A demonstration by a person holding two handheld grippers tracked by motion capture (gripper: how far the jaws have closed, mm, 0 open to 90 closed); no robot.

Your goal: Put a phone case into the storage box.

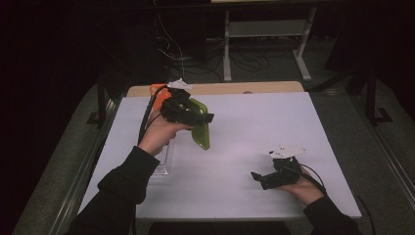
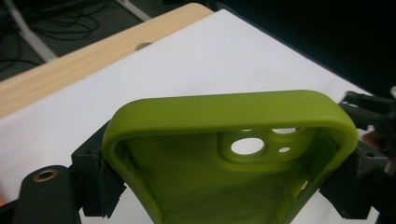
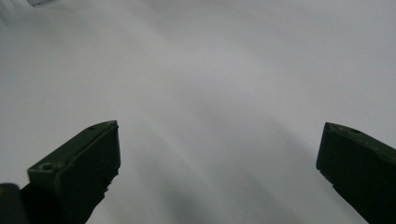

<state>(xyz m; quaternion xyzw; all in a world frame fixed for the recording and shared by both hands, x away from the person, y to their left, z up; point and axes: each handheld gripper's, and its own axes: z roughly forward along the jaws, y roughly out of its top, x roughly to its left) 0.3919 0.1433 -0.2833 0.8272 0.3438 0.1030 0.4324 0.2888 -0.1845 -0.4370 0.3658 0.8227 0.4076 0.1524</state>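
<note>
Two tools over a white tabletop, one of them carrying a green phone case.

Nearest us, we see the right tool low over the tabletop's near right part, its jaws spread wide with bare white surface between them. Farther back on the left, we see the left tool raised above the tabletop, clenched on the case's two long sides; the case's hollow inside, with its camera cutout, faces the left gripper view. Under the left forearm lies a clear tray. Beyond, a wooden strip borders the far edge.
</note>
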